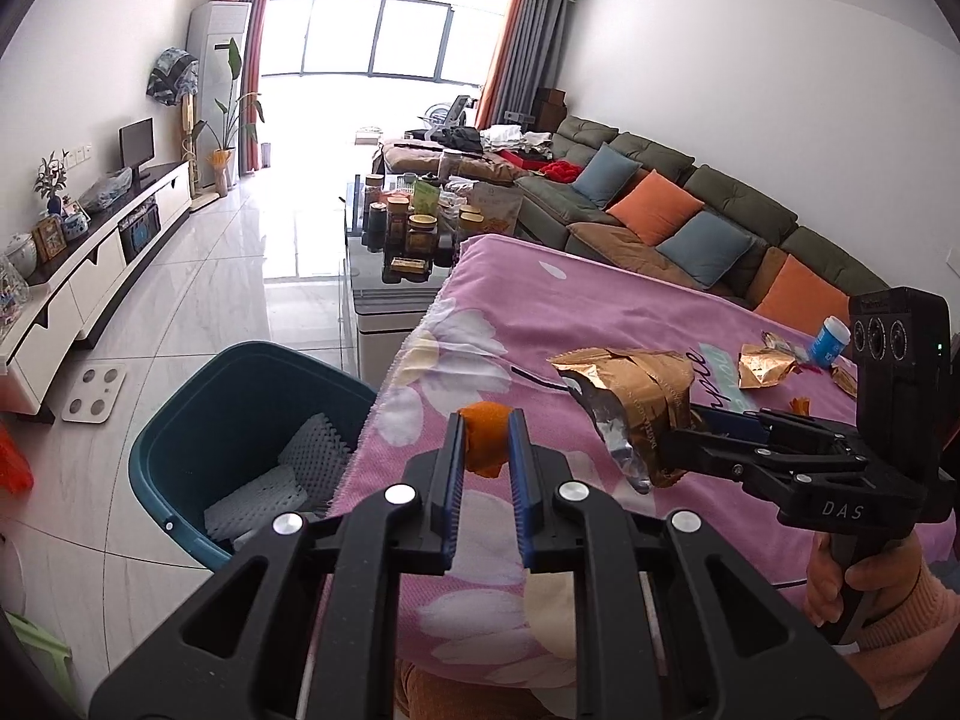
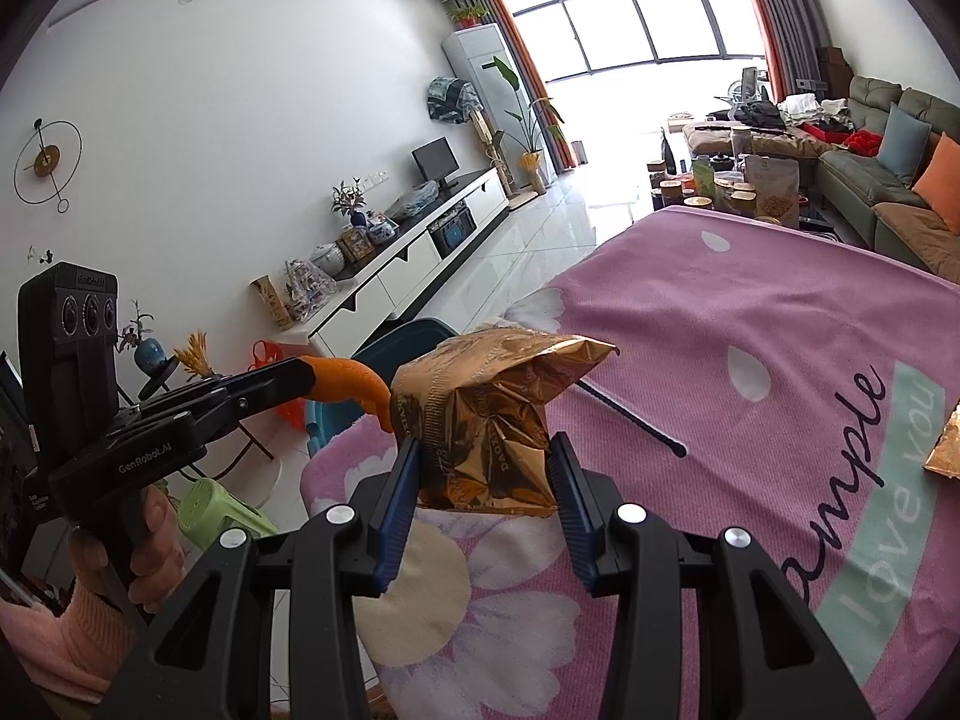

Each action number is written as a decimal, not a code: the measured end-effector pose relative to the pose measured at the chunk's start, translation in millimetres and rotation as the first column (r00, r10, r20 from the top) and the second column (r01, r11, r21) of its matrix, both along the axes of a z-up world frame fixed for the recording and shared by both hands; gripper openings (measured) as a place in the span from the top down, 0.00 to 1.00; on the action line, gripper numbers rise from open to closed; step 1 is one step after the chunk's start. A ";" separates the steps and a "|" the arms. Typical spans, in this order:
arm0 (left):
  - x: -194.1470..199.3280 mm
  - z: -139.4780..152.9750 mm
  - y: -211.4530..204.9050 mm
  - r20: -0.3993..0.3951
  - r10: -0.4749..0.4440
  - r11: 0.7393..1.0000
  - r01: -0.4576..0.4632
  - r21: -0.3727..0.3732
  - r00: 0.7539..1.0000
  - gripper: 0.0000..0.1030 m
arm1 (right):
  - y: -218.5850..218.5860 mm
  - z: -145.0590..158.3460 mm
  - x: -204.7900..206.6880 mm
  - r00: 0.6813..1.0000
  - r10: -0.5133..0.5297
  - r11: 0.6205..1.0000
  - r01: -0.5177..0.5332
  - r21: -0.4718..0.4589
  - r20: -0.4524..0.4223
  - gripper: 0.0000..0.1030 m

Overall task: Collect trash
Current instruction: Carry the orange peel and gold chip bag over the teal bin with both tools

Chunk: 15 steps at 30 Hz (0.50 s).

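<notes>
One orange peel (image 1: 485, 441), one gold wrapper (image 2: 480, 420), each tool-clamped.

Pink cloth (image 1: 630, 312) showing over the worktop, carrying white petal shapes, cream-centred flowers, dark script lettering and a pale teal band.

Orange peel (image 1: 483, 438) glowing bright orange. Foil bag (image 1: 636, 384) showing gold-brown outside with dark print, silver inside. More gold wrappers (image 1: 765, 363) lying beside a blue-and-white bottle (image 1: 830, 341).

Bin (image 1: 240, 396) showing deep teal, holding white dimpled foam (image 1: 288, 480).

Both tools wearing black frames, blue ribbed pads and silver bolts.

Sofa (image 1: 708, 198) showing olive green with orange and grey-blue cushions. Curtains hanging in orange and grey.
</notes>
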State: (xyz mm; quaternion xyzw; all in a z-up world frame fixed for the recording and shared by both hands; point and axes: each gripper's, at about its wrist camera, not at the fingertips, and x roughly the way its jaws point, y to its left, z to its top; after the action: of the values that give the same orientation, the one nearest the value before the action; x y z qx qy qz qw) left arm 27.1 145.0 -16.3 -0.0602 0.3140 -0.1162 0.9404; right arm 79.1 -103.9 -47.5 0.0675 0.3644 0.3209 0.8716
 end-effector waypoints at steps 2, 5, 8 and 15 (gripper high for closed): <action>0.1 1.4 3.6 0.003 0.011 1.000 -0.011 0.002 1.000 0.86 | 3.6 1.3 1.1 1.000 0.007 1.000 -0.007 -0.003 0.002 0.60; -0.4 3.4 10.5 0.008 0.026 1.000 -0.026 -0.001 1.000 0.86 | 8.4 3.3 3.4 1.000 0.021 1.000 -0.021 -0.007 0.006 0.60; -0.9 5.0 18.2 0.011 0.045 0.999 -0.045 -0.001 0.999 0.86 | 13.7 5.0 7.1 0.999 0.037 0.999 -0.037 -0.010 0.010 0.60; -1.0 5.7 36.7 0.012 0.085 0.996 -0.085 0.001 0.996 0.86 | 35.6 8.9 11.8 0.997 0.079 0.996 -0.079 -0.028 0.020 0.60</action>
State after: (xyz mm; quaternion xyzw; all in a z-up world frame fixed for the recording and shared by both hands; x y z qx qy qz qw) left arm 26.1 181.6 -10.7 -0.0722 0.3056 -0.0765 0.9463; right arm 90.8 -68.3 -38.6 0.0377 0.3617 0.3509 0.8629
